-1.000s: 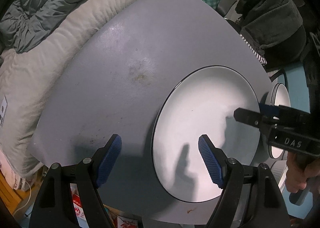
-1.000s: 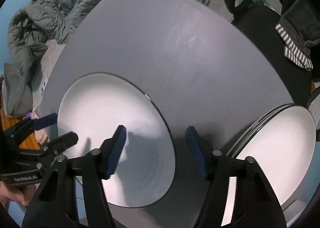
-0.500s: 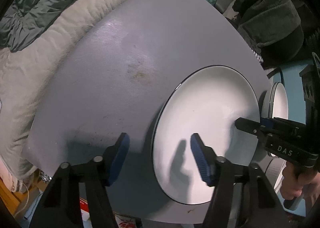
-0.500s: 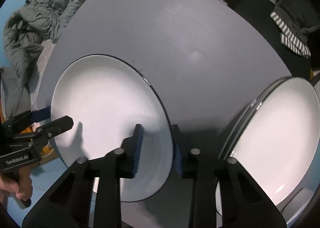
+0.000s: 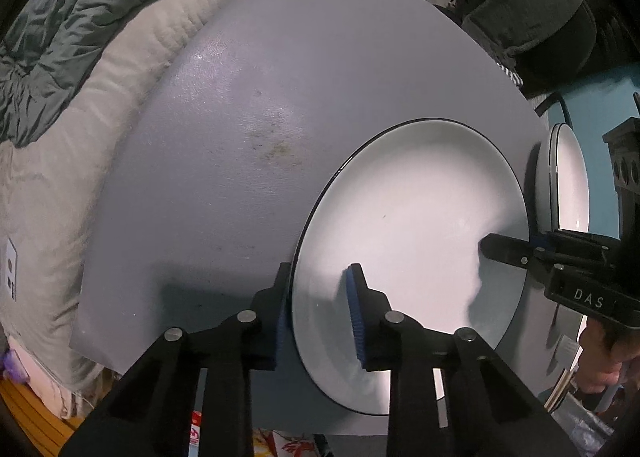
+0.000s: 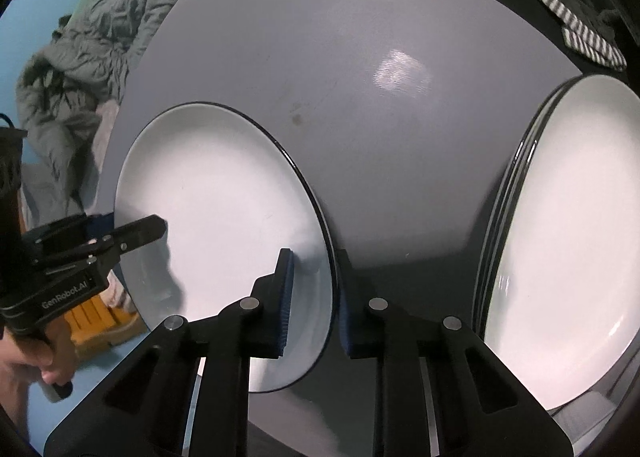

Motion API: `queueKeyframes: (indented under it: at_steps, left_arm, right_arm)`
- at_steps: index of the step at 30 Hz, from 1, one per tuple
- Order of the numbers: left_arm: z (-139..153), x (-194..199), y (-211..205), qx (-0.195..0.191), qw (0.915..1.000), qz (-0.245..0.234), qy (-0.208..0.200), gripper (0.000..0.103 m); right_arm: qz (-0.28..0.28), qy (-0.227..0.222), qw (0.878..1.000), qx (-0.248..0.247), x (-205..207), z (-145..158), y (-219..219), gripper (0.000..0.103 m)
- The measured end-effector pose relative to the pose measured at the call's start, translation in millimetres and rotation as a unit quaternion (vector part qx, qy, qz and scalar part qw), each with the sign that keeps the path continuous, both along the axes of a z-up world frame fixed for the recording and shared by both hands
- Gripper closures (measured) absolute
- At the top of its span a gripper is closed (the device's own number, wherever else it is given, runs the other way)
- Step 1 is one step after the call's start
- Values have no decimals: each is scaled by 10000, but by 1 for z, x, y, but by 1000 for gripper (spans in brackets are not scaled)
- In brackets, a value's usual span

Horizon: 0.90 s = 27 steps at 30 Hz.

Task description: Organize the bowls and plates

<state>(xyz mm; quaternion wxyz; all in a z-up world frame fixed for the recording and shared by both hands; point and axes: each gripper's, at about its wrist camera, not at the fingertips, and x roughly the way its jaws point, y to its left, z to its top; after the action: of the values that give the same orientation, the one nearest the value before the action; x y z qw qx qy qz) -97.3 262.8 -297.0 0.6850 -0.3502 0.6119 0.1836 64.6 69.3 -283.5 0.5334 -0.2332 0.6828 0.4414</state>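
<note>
Both grippers have closed in since a second ago: the left gripper [image 5: 318, 313] and right gripper [image 6: 314, 301] now pinch opposite rims of the plate [image 5: 412, 233] on the table [image 5: 260, 105]. A plate stack [image 6: 568, 241] sits to its right.

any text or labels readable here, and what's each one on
"DAS" – on the black body of the right gripper, seen from the left wrist.
"GenRobot.AI" – on the black body of the left gripper, seen from the right wrist.
Red and white packaging below the table edge carries print too blurred to read.
The plate bears no text.
</note>
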Motion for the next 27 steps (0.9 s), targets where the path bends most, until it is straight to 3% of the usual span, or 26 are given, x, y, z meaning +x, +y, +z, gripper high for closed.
queueKeyframes:
  at_steps: [10, 18, 27]
  left_arm:
    - [-3, -7, 3, -145, 9997, 193, -30, 80]
    - [-1, -16, -20, -218, 9996, 153, 28, 81]
    - [14, -18, -37, -279, 9996, 107, -9, 81]
  right_arm:
    - [-331, -26, 9994, 2, -2, 2, -9, 84]
    - [-73, -82, 9999, -100, -11, 4, -18, 85]
    - [-169, 6, 9998, -54, -7, 18, -35, 87]
